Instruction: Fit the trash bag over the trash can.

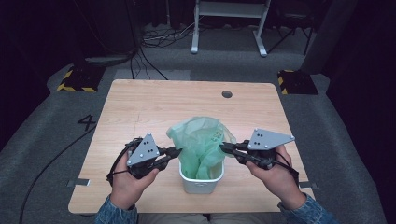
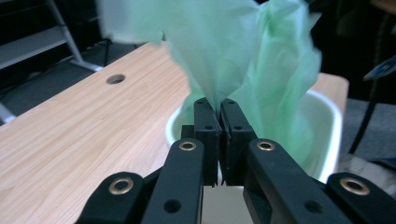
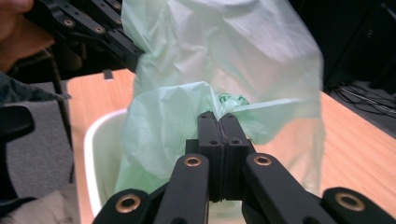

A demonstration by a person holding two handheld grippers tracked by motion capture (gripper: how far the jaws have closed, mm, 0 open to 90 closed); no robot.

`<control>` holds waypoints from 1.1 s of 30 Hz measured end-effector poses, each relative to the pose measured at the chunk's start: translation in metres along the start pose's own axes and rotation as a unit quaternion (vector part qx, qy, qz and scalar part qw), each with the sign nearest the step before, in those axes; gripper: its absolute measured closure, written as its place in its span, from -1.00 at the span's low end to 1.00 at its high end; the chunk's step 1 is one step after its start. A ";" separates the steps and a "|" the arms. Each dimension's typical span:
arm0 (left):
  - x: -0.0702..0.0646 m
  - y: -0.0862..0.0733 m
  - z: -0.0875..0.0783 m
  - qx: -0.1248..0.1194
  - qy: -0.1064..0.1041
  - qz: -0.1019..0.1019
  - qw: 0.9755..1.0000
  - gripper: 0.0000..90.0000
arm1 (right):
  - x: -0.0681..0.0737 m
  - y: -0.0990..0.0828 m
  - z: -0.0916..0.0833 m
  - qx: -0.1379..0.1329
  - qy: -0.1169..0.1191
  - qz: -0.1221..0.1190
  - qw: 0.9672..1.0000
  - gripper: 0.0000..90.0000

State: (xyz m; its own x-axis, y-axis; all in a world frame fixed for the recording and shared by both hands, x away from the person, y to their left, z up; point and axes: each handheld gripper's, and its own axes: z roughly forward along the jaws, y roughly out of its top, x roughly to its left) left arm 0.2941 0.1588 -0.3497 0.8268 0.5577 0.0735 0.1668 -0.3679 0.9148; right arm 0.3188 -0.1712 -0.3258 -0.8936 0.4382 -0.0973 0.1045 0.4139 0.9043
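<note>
High view is showing us pinching the green bag (image 1: 201, 144) on both sides, left gripper (image 1: 176, 150) and right gripper (image 1: 223, 147) each clamping closed on its rim, the bag sitting inside the white bin (image 1: 201, 183) on the table (image 1: 140, 112)

Dim room, grey carpet floor (image 1: 42, 140), pale wooden table (image 1: 140, 112) with a round hole (image 1: 227, 94), white metal frame (image 1: 229, 23) behind, cables (image 1: 159, 37) lay across the floor, yellow-black striped blocks (image 1: 77, 79) stood at the far corners
</note>
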 end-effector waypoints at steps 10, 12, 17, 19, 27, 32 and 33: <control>0.010 -0.017 -0.009 0.011 0.020 -0.016 1.000 0.93 | -0.015 -0.021 -0.024 0.012 -0.027 0.019 0.999 1.00; 0.011 -0.020 -0.010 0.012 0.020 -0.019 1.000 0.93 | -0.016 -0.027 -0.027 0.019 -0.027 0.027 0.999 1.00; 0.012 -0.028 -0.011 0.021 0.022 -0.019 0.999 0.93 | -0.017 -0.035 -0.029 0.030 -0.023 0.036 0.999 0.99; 0.012 -0.032 -0.010 0.025 0.025 -0.023 0.999 0.93 | -0.017 -0.039 -0.031 0.034 -0.023 0.037 0.998 0.99; 0.012 -0.047 -0.008 0.030 0.023 -0.036 0.999 0.94 | -0.015 -0.055 -0.032 0.052 -0.017 0.051 0.997 0.99; 0.013 -0.053 -0.005 0.031 0.020 -0.045 0.998 0.91 | -0.016 -0.063 -0.030 0.064 -0.009 0.062 0.996 0.89; 0.014 -0.053 -0.005 0.031 0.021 -0.043 0.998 0.91 | -0.018 -0.063 -0.032 0.056 -0.013 0.066 0.996 0.71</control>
State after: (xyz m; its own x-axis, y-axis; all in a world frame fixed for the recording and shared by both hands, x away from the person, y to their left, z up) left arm 0.2937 0.1897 -0.3948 0.7850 0.6194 0.0128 0.2707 -0.3616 0.8922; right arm 0.3149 -0.2306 -0.3679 -0.8578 0.5139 0.0070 0.2695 0.4382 0.8575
